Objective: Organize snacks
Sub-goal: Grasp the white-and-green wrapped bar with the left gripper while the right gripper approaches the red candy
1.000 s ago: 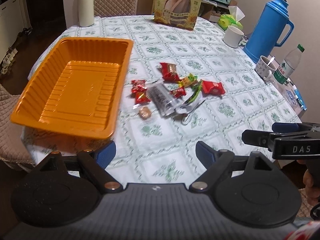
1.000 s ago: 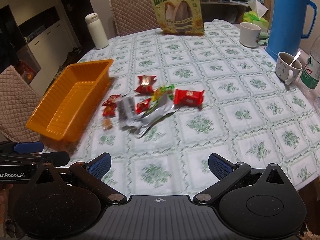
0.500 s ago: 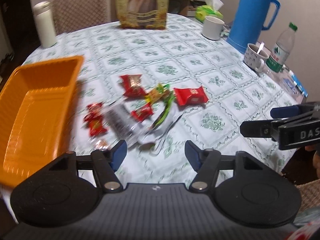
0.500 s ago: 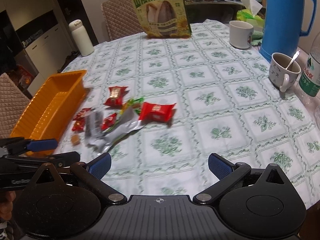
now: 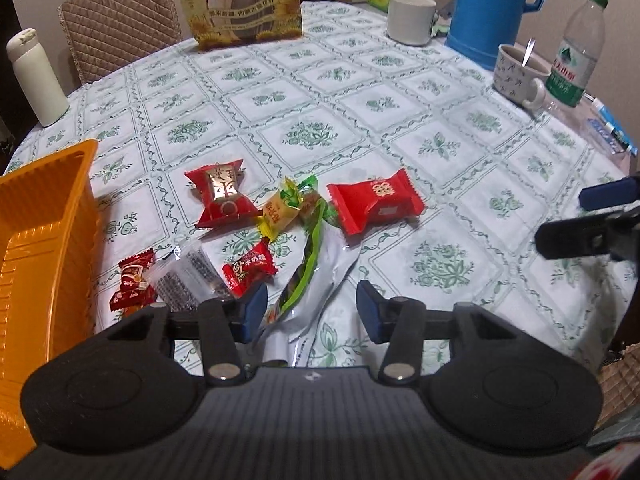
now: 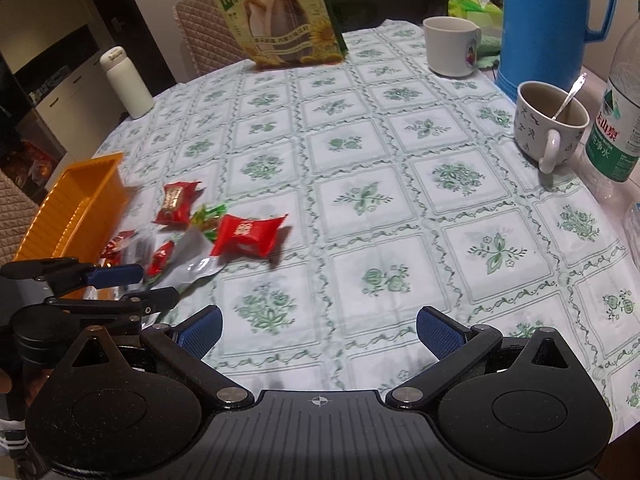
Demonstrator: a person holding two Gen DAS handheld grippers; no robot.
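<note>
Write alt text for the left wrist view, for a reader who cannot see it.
The left tool, closing with nothing pinched yet, straddles a silver and green wrapper in a pile of wrapped snacks on a green-patterned tablecloth. An orange tray sits at left; the right tool enters at right. Behind stand a sunflower seed bag, mugs and a blue thermos.
</note>
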